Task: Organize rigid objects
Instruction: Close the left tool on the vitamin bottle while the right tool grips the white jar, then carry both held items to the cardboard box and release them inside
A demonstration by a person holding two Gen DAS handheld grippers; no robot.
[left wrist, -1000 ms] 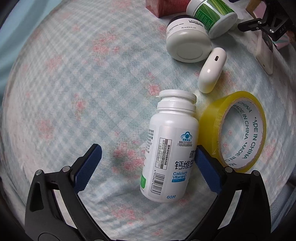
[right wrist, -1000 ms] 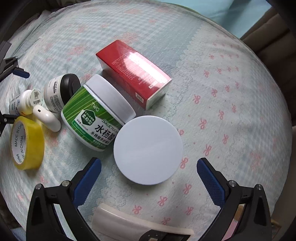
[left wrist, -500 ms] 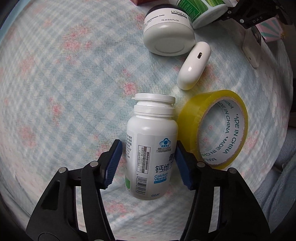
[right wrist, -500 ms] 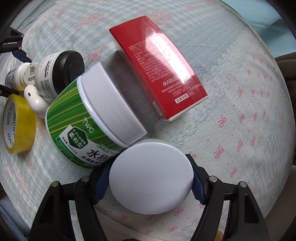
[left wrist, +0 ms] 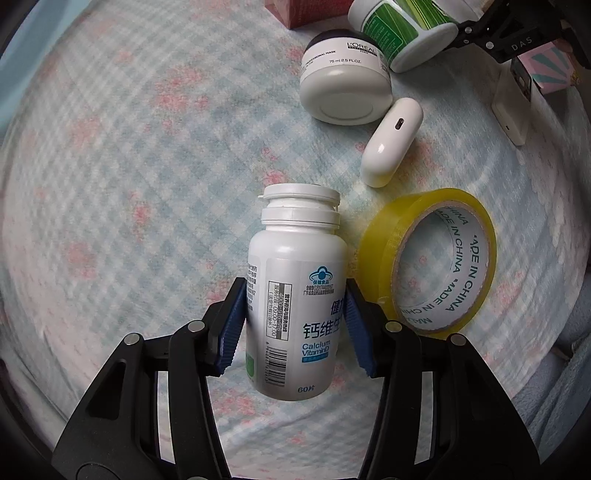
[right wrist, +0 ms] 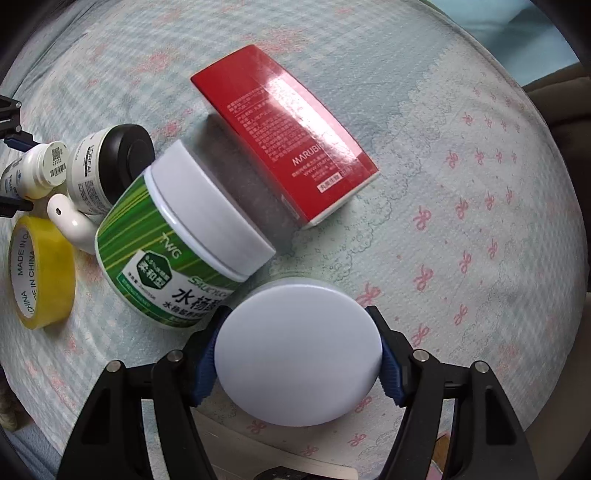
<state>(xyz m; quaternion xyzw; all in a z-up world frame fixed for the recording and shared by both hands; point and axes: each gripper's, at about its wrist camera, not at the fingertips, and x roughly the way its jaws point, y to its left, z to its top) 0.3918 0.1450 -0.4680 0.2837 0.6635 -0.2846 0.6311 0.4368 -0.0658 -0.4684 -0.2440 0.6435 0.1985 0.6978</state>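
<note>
So on the left side, the left tool (left wrist: 295, 325) has its blue pads (left wrist: 232, 328) clamped on either side of a white vitamin bottle (left wrist: 295, 295), cap pointing away from the camera, label reading "Calcium Vitamin D". It's over a pale blue checked cloth (left wrist: 129, 166) with pink flowers; can't really tell if the bottle is lifted or lying on it. Just to the right of the bottle sits a yellow tape roll (left wrist: 428, 262), lying tilted, right up against the right pad. Beyond that, a white earbud case (left wrist: 391, 142), then a L'Oreal mask jar (left wrist: 345, 88) on its side, with a green-striped tub (left wrist: 402, 33) just behind it.

Over in the right wrist view, that same green tub (right wrist: 177, 251) lies on its side with its white lid facing up and right, touching or nearly touching a red box (right wrist: 284, 147) behind it. The right tool (right wrist: 297, 354) is closed around a round white lid-topped jar (right wrist: 297, 354), pads pressed on both sides, right beside the green tub. Pink bows pattern the cloth out to the right.
</note>
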